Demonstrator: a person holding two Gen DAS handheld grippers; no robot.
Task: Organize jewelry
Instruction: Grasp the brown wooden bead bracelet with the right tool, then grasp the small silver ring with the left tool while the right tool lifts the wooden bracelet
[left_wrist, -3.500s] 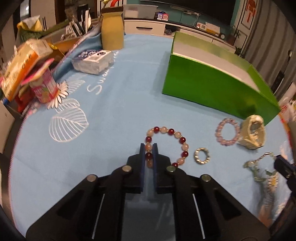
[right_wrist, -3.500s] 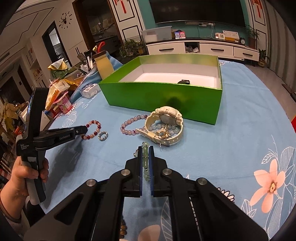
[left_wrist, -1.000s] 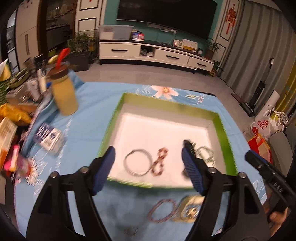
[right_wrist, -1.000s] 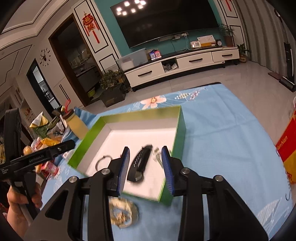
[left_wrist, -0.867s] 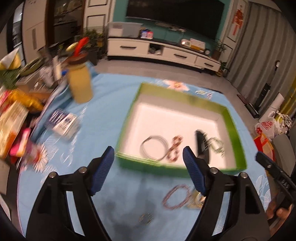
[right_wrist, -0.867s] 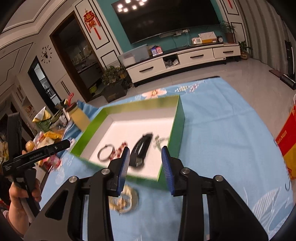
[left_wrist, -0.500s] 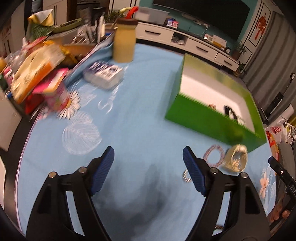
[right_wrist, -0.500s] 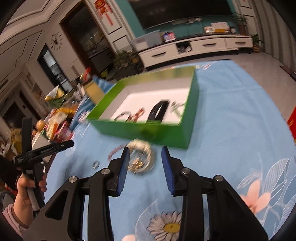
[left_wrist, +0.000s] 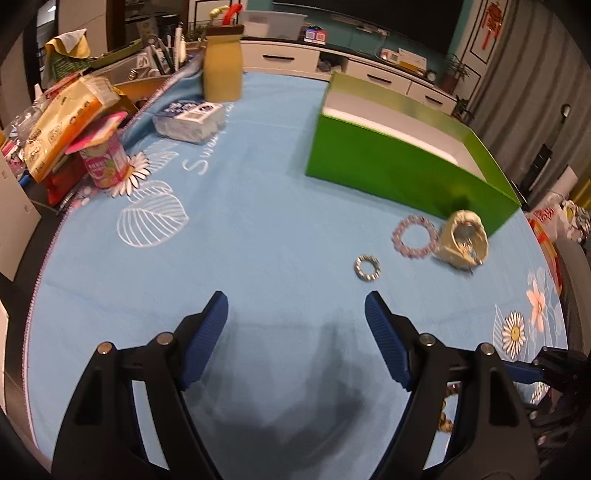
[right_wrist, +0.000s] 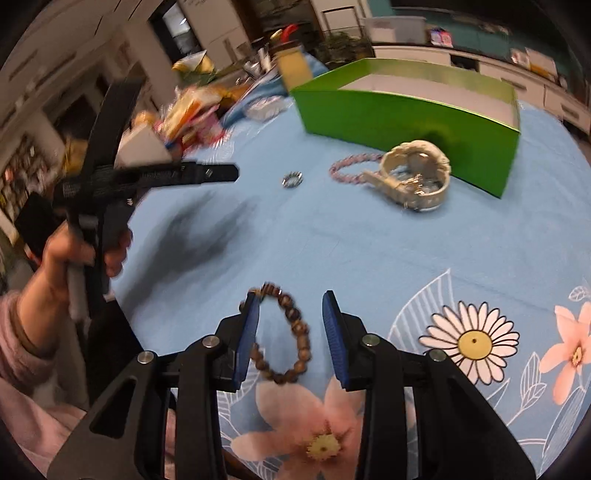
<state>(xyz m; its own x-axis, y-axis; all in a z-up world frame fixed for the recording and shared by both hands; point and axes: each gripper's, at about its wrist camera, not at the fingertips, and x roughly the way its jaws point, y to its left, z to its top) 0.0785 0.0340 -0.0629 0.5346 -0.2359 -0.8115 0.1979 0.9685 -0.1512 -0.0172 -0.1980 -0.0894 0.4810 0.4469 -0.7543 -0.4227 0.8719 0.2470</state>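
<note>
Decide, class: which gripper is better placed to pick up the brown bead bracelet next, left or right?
Right. The right gripper is open with the brown bead bracelet lying between its fingers, untouched. The left gripper is open over bare tablecloth, nearer the small ring.

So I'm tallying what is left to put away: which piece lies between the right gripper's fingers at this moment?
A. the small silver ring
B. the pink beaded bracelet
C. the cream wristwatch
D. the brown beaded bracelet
D: in the right wrist view the brown beaded bracelet lies on the blue tablecloth between the open fingers of the right gripper, which do not press on it.
</note>
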